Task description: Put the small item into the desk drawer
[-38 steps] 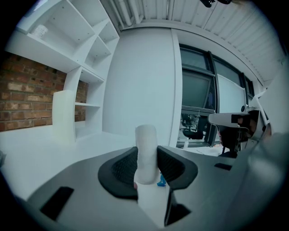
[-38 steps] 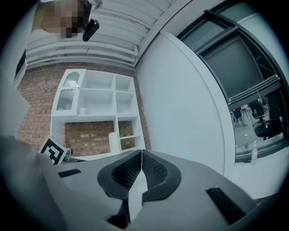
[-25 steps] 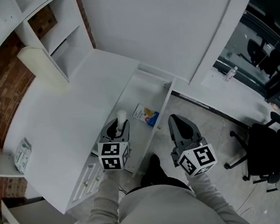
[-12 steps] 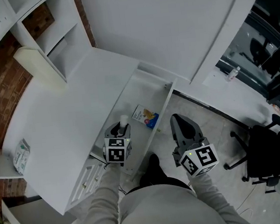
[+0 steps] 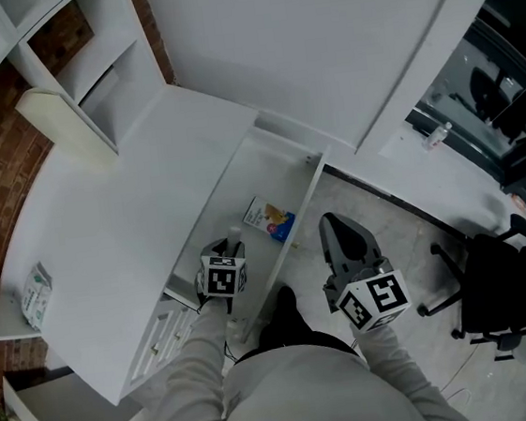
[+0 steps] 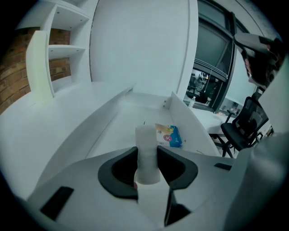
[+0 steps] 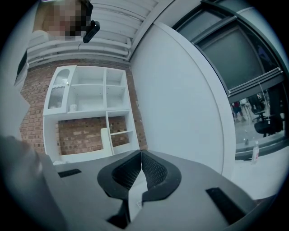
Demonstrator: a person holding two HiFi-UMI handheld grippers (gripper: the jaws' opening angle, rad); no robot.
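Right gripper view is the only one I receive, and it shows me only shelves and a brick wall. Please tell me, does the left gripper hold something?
Observer: Yes. The left gripper is shut on a small white cylinder, which stands upright between its jaws.
Operator: Thank you. Is the drawer open?
Observer: Yes. The desk drawer is pulled out, and the left gripper is over the part of it nearest the person.
Operator: Is there already something inside it?
Observer: A colourful packet lies flat on the drawer's floor, beyond the cylinder.
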